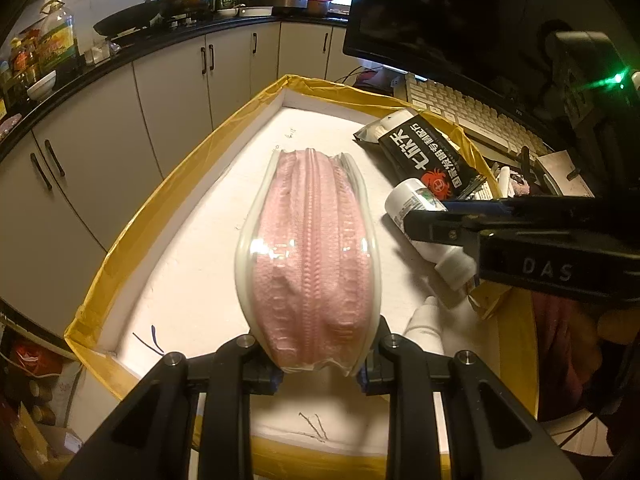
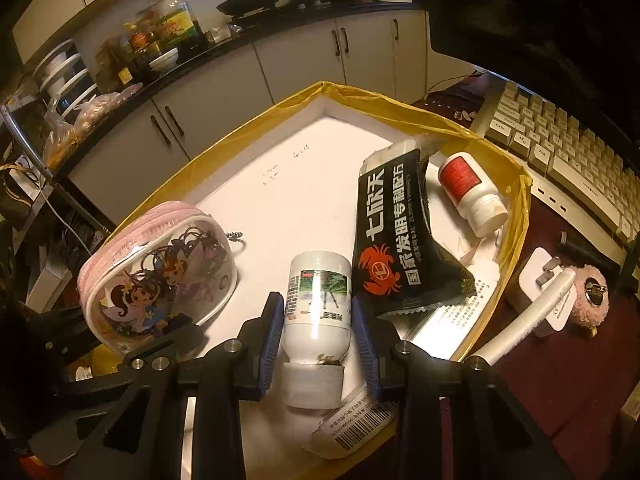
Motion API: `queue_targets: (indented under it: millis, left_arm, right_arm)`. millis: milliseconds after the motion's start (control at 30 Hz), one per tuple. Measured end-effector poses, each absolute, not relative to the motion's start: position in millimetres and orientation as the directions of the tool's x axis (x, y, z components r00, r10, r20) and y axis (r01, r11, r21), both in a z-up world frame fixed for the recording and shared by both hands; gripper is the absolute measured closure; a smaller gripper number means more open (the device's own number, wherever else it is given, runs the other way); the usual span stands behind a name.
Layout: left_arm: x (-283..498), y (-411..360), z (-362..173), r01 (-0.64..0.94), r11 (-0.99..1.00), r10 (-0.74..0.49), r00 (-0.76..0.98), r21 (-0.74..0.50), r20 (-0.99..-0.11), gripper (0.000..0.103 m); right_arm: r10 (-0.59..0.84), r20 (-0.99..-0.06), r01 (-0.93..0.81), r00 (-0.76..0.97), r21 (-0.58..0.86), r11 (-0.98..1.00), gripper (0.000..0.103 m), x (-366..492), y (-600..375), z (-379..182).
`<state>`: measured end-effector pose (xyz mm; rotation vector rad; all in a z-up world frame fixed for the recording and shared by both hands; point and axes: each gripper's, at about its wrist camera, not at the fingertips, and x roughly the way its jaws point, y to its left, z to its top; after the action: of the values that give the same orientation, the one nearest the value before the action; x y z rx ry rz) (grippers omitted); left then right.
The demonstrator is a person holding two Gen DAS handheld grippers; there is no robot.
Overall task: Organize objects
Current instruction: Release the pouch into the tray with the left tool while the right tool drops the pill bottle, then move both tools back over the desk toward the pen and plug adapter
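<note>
My left gripper [image 1: 320, 360] is clamped on the pink zip pouch [image 1: 310, 256], held edge-up over the white tray w/ yellow-taped rim [image 1: 132, 220]. My right gripper [image 2: 318, 332] has its blue pads [image 2: 272, 332] either side of a white pill bottle [image 2: 316, 300], cap toward me; left pad touches, right pad shows a thin gap. Black crab-logo packet [image 2: 396, 240] just beside it, red-label bottle [image 2: 468, 188] in the tray's far right corner.

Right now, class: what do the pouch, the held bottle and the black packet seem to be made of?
Pouch: clear glossy plastic sides, likely vinyl, showing glare; pink woven zipper band.
Bottle: smooth white plastic, shiny highlight, printed label.
Black packet: thin glossy film or foil, creased, with a serrated edge.
</note>
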<state>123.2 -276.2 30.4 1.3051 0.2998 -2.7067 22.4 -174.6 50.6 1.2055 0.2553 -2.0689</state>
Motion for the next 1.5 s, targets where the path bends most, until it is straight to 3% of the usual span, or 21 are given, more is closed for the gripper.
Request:
queue_targets:
  millis: [67,133,200,233,567,800,1133,1333,1500]
  left_arm:
    - [124,-276,31,0.199,-0.972,-0.027,-0.622,-0.125,-0.782,0.074]
    - [127,-276,34,0.193,-0.972,-0.020,-0.633,-0.132,-0.774,0.056]
    - [129,-273,38,0.191,-0.974,-0.030,-0.648,-0.125,-0.761,0.031]
    - [131,-271,41,0.188,-0.975,-0.032,-0.659,-0.123,-0.752,0.030]
    - [144,-281,65,0.239,-0.968,-0.112,-0.687,-0.077,-0.718,0.026]
    - [153,-294,80,0.300,-0.951,-0.170,-0.699,-0.069,-0.695,0.025]
    - [125,-228,96,0.101,-0.983,0.029,-0.737,-0.153,-0.675,0.021]
    - [83,-169,104,-0.042,-0.996,0.083,-0.673,-0.074,-0.735,0.021]
    - [55,-137,102,-0.166,-0.983,0.162,-0.603,-0.077,-0.781,0.021]
  right_arm:
    - [-0.487,-0.812,0.671,-0.321,0.168,-0.722,0.059,25,-175,50]
    - [-0.518,-0.787,0.676,-0.334,0.184,-0.714,0.047,30,-173,56]
    - [-0.555,-0.758,0.678,-0.341,0.211,-0.704,0.042,35,-167,64]
    - [-0.572,-0.740,0.680,-0.354,0.217,-0.701,0.039,38,-163,70]
    - [-0.572,-0.621,0.581,-0.536,0.220,-0.784,0.019,57,-78,108]
    - [-0.516,-0.614,0.454,-0.597,0.272,-0.849,0.012,56,-16,100]
    - [-0.448,-0.635,0.364,-0.629,0.269,-0.892,0.009,65,26,78]
    - [-0.430,-0.631,0.321,-0.646,0.287,-0.903,0.009,70,47,73]
    - [-0.425,-0.620,0.301,-0.660,0.300,-0.905,0.009,73,60,74]
